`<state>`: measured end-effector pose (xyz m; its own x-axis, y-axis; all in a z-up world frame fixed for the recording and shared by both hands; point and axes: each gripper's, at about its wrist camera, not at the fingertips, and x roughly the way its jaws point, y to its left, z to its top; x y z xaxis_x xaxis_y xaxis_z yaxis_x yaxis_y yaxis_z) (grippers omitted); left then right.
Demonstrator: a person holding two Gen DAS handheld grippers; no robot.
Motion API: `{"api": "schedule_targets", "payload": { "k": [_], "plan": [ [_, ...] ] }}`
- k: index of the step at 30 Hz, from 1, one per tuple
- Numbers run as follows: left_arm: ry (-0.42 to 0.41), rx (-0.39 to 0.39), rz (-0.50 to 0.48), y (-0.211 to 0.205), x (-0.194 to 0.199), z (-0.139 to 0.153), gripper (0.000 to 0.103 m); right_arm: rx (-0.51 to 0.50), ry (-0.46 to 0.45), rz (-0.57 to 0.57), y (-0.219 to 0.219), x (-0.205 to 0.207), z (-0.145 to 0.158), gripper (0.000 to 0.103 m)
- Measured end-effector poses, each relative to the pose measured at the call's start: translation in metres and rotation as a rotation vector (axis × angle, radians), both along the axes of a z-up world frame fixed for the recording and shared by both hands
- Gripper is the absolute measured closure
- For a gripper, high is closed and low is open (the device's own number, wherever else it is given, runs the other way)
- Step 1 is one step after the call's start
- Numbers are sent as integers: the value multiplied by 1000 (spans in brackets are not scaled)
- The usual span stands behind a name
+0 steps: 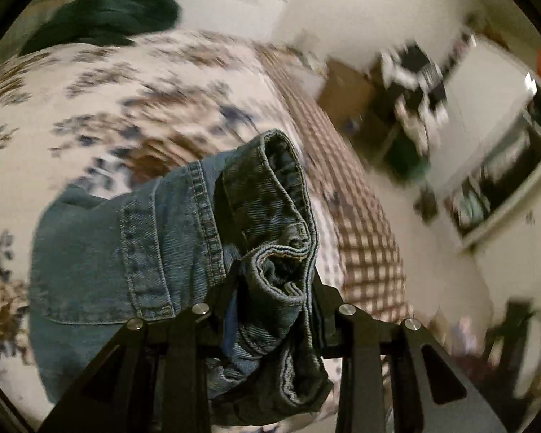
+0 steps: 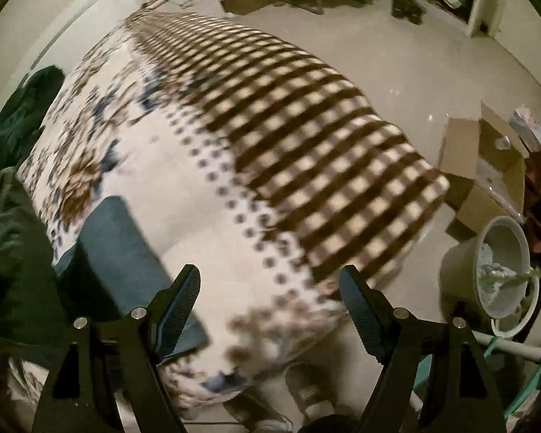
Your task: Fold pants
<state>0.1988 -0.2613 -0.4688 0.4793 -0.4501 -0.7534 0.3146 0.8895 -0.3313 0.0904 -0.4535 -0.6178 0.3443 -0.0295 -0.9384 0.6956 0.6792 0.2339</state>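
Pants [image 1: 133, 252] on bed [image 1: 144, 83]

- My left gripper [image 1: 274, 288] fingertips hidden inside bunched jeans [image 1: 263, 216].
- Blanket [image 2: 234, 166] pattern motion-blurred.
- Shelf clutter [image 1: 414, 83] smeared, unreadable.
- Jeans cut off by my right view's fingers.

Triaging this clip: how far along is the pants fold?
Early. Nothing looks folded yet. In hand: left gripper is clamped on a bunched hem or waistband of the jeans, the rest draped on the floral blanket. Right gripper is open, empty above the bed. Left: flattening and all folds.
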Motion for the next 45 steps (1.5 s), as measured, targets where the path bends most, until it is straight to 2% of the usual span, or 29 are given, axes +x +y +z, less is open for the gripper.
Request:
{"api": "schedule_targets", "payload": {
  "k": [3, 4, 6, 7, 8, 9, 10, 12, 15, 18, 21, 23, 24, 25, 27, 29, 30, 35, 38, 39, 40, 42, 43, 45],
  "plan": [
    [83, 71, -53, -22, -3, -16, 72, 46, 9, 12, -11, -3, -8, 22],
    [121, 61, -69, -23, -4, -20, 68, 61, 9, 24, -13, -2, -10, 21],
    [163, 6, -76, -18, -8, -19, 65, 113, -10, 58, -18, 3, -13, 10],
    [160, 20, -69, -16, -14, -11, 50, 137, -22, 70, -17, 5, -14, 9],
    [166, 28, -70, -14, -15, -6, 39, 165, -36, 86, -18, 9, -15, 7],
    [181, 15, -69, -7, -15, 2, 22, 185, -45, 98, -17, 13, -15, 5],
    [188, -1, -59, 2, -15, 8, 18, 212, -60, 111, -17, 19, -14, 5],
    [194, -14, -18, 27, -8, 14, 17, 262, -97, 145, -14, 32, -12, 4],
    [211, 7, 94, 83, 9, 19, 14, 336, -146, 244, 0, 67, -14, 1],
    [242, 52, 190, 132, 27, 9, 14, 377, -165, 346, 17, 106, -27, 1],
    [264, 132, 283, 177, 41, -5, 14, 421, -119, 408, 30, 143, -57, 1],
    [287, 153, 331, 200, 50, -17, 14, 507, -56, 411, 33, 157, -81, 2],
    [300, 149, 343, 207, 53, -23, 14, 571, -49, 395, 34, 159, -89, 20],
    [313, 139, 347, 210, 57, -28, 14, 594, -73, 375, 34, 158, -91, 38],
    [344, 118, 353, 214, 63, -39, 14, 523, -89, 366, 37, 153, -81, 77],
    [365, 87, 339, 209, 68, -46, 14, 469, -120, 358, 38, 142, -65, 88],
    [373, 81, 329, 204, 71, -49, 14, 466, -138, 331, 35, 133, -56, 92],
    [377, 86, 259, 168, 96, -62, 14, 363, -113, 262, 16, 110, -36, 94],
    [383, 126, 242, 156, 118, -78, 14, 355, -73, 215, -1, 102, -46, 94],
    [397, 132, 247, 157, 123, -85, 10, 360, -63, 205, -5, 101, -50, 94],
    [425, 124, 261, 161, 131, -97, 5, 357, -55, 204, -5, 103, -54, 94],
    [474, 85, 293, 172, 141, -114, 0, 342, -37, 215, -7, 105, -61, 94],
    [501, 45, 305, 180, 145, -119, 0, 344, -24, 210, -10, 107, -67, 94],
    [509, 34, 307, 186, 147, -116, 0, 376, 6, 199, -8, 114, -80, 93]
  ]
}}
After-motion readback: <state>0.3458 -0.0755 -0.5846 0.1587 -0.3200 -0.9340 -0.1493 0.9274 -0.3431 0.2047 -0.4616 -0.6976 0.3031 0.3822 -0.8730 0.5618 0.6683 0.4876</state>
